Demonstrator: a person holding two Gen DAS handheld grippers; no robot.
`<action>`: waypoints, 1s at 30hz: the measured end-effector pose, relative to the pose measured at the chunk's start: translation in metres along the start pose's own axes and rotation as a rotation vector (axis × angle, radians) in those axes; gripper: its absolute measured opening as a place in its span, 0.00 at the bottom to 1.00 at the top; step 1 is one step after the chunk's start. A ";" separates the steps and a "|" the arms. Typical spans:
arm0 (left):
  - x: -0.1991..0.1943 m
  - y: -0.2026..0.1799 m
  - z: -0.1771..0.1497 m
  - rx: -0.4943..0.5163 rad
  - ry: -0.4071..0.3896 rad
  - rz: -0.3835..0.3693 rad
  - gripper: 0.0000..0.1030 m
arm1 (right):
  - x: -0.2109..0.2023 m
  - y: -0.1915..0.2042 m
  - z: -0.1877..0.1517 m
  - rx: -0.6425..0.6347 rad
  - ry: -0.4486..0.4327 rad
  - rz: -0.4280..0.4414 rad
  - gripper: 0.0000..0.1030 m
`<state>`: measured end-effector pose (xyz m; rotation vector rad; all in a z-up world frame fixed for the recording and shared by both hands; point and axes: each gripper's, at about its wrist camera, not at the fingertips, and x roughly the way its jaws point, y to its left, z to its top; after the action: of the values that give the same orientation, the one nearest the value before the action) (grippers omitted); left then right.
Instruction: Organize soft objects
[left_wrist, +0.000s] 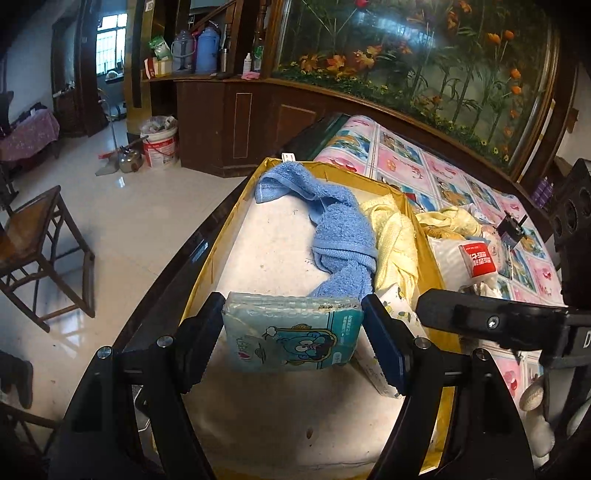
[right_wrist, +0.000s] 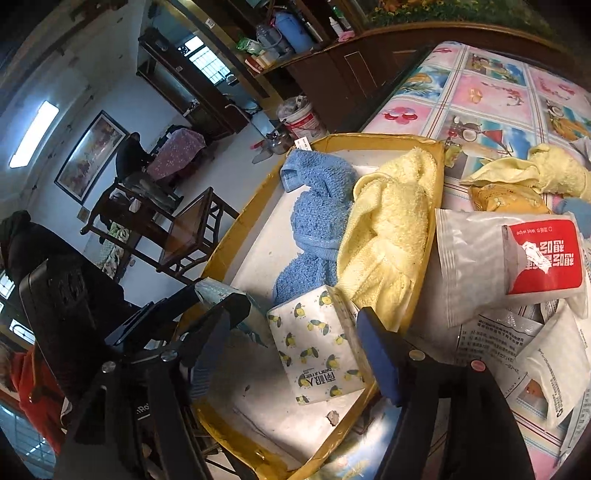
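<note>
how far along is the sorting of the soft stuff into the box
Done: a blue towel and a yellow towel lie in the box. In hand: the left gripper holds a teal tissue pack over the box; the right gripper stands open around a lemon-print pack resting inside. Left: another yellow cloth and several wipe packets on the table.

Ahead of the tool and to its left spreads a pale, glossy tiled floor (left_wrist: 122, 221). A dark wooden chair (left_wrist: 40, 254) stands on it at the left. Farther ahead runs a dark wooden cabinet (left_wrist: 236, 122), and a white plastic bucket (left_wrist: 160, 142) sits just beside its base. Above the cabinet, to the right, a glass-fronted display of artificial flowers (left_wrist: 417, 55) curves across. A barred window (left_wrist: 110, 44) glows far left; a ceiling light (right_wrist: 35, 133) and a framed picture (right_wrist: 90, 155) mark the white wall.
</note>
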<state>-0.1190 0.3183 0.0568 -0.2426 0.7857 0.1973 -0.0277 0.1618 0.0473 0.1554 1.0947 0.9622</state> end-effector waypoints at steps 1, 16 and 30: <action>-0.003 -0.004 -0.001 0.014 -0.008 0.019 0.74 | -0.005 -0.002 -0.001 0.009 -0.012 0.009 0.69; -0.038 -0.032 -0.009 0.058 -0.117 0.106 0.74 | -0.089 -0.083 0.001 0.091 -0.177 -0.261 0.69; -0.009 -0.063 -0.010 0.111 -0.075 -0.026 0.74 | 0.003 -0.097 0.107 -0.059 -0.023 -0.558 0.70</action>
<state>-0.1158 0.2545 0.0653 -0.1395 0.7166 0.1367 0.1148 0.1407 0.0451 -0.1817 1.0100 0.4876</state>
